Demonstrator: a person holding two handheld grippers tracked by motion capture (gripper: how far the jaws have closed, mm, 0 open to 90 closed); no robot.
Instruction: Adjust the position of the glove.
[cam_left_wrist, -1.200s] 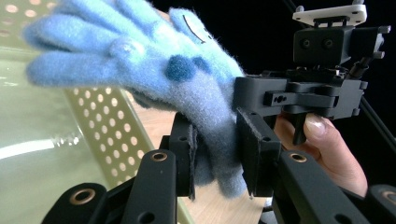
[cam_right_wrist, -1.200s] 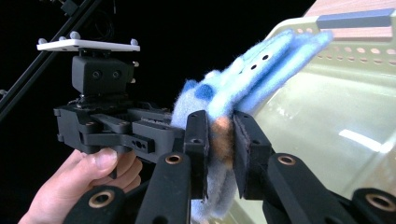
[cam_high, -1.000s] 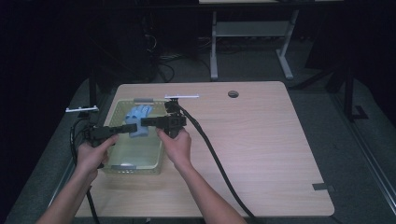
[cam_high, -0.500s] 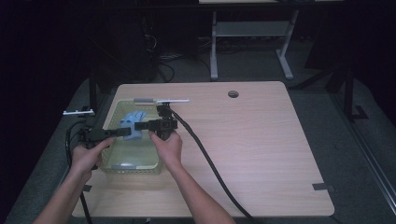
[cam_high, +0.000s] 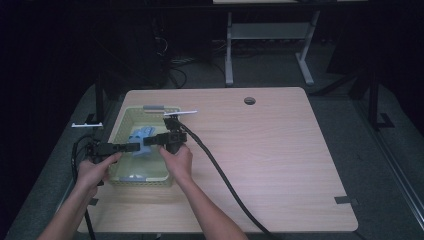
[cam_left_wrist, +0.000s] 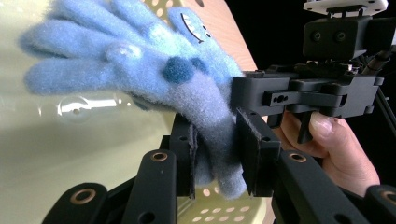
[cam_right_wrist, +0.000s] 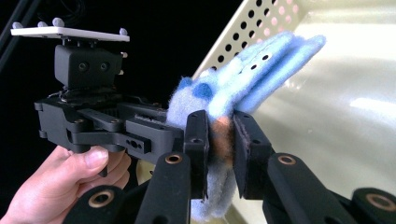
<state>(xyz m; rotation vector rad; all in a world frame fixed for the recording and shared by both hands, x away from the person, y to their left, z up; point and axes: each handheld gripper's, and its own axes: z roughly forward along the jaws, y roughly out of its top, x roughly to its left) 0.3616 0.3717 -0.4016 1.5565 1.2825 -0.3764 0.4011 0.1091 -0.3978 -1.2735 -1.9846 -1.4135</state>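
Over the pale yellow-green perforated basket (cam_high: 117, 131) at the left side of the wooden tabletop (cam_high: 280, 160), both tongs meet on one fuzzy blue glove (cam_high: 141, 135). The left tongs (cam_high: 136, 146) reach in from the left, level with the basket's rim, and are clenched on the glove's cuff end; in the left gripper view the two black jaws pinch the fleece (cam_left_wrist: 187, 84) between their pads, with the glove's fingers spreading up and to the left above the basket's smooth floor. The right tongs (cam_high: 150, 141) come from the right, pointing left, and grasp the same glove just beside the other pair; in the right gripper view the cuff (cam_right_wrist: 219, 135) is squeezed between the jaws and the fingers angle up to the right toward the basket's holed wall (cam_right_wrist: 261, 23). The glove hangs held above the basket's interior, near its middle. A thick black cable (cam_high: 220, 175) trails from the right tongs across the tabletop toward the near edge.
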